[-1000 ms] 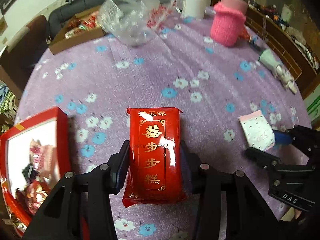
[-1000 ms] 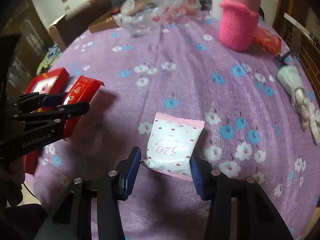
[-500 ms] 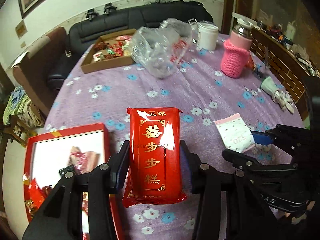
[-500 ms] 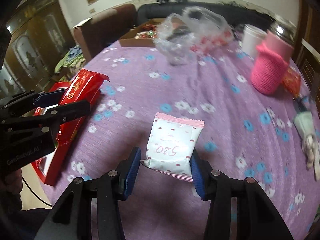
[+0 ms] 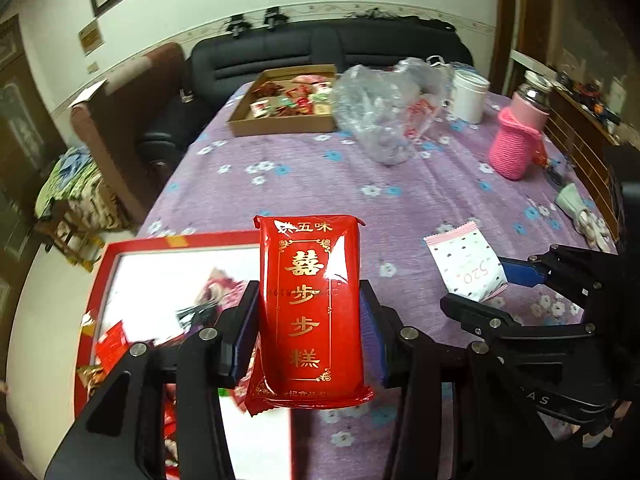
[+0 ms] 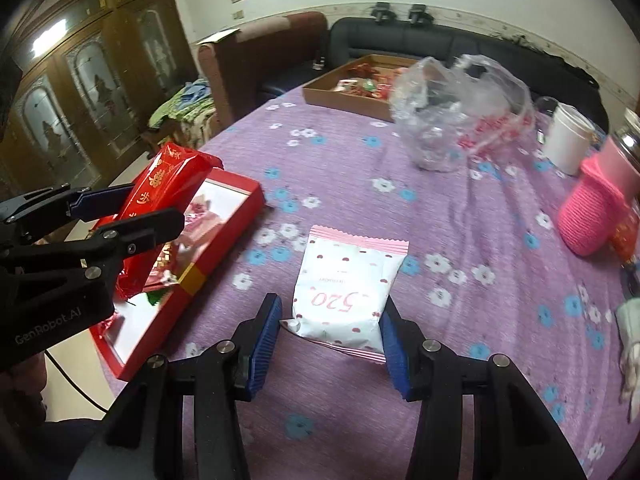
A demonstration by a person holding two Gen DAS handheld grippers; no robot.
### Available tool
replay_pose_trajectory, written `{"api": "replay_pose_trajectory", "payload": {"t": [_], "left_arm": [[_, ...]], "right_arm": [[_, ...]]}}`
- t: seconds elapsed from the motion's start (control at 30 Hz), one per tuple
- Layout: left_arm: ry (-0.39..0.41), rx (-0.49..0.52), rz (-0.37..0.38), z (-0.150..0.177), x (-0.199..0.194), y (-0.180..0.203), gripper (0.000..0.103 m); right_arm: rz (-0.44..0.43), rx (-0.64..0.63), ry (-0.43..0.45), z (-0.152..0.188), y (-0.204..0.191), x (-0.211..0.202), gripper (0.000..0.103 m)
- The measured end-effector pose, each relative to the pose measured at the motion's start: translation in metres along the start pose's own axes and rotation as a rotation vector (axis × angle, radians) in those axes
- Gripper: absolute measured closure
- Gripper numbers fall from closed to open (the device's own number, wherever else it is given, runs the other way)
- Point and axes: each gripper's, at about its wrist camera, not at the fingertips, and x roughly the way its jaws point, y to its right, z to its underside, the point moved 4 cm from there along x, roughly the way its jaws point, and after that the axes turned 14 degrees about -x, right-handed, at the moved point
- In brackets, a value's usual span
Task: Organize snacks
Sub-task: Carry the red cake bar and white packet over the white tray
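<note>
My left gripper (image 5: 310,330) is shut on a red snack pack with gold characters (image 5: 310,304) and holds it in the air above the right edge of a red gift box (image 5: 116,248) with several snacks inside. The pack (image 6: 160,192) and box (image 6: 224,216) also show at the left of the right wrist view. My right gripper (image 6: 332,340) is shut on a white and pink "520" snack packet (image 6: 346,292), held above the purple flowered tablecloth (image 6: 460,216). The packet also shows in the left wrist view (image 5: 466,264).
At the table's far side are a cardboard tray of snacks (image 5: 286,106), a crumpled clear plastic bag (image 5: 390,110), a white cup (image 5: 468,96) and a bottle in a pink knit sleeve (image 5: 518,140). A small white object (image 5: 576,210) lies at the right edge. A sofa stands behind.
Both grippers have lifted and pulled back from the table with their packets still held. The left one has moved left, so the red pack now hangs over the red box's edge.
</note>
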Motion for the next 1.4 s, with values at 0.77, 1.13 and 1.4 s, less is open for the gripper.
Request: {"api": "replay_pose_trajectory", "payload": {"t": [0.77, 1.13, 1.4], "left_arm": [[-0.007, -0.203, -0.2, 0.02, -0.011, -0.099, 0.058], [0.003, -0.271, -0.27, 0.021, -0.011, -0.134, 0.058], [-0.001, -0.334, -0.295, 0.014, 0.001, -0.163, 0.058]], "right_arm": [[-0.204, -0.219, 0.029, -0.055, -0.096, 0.041, 0.054], [-0.268, -0.312, 0.046, -0.084, -0.138, 0.055, 0.054], [-0.272, -0.353, 0.031, -0.103, -0.155, 0.074, 0.054]]}}
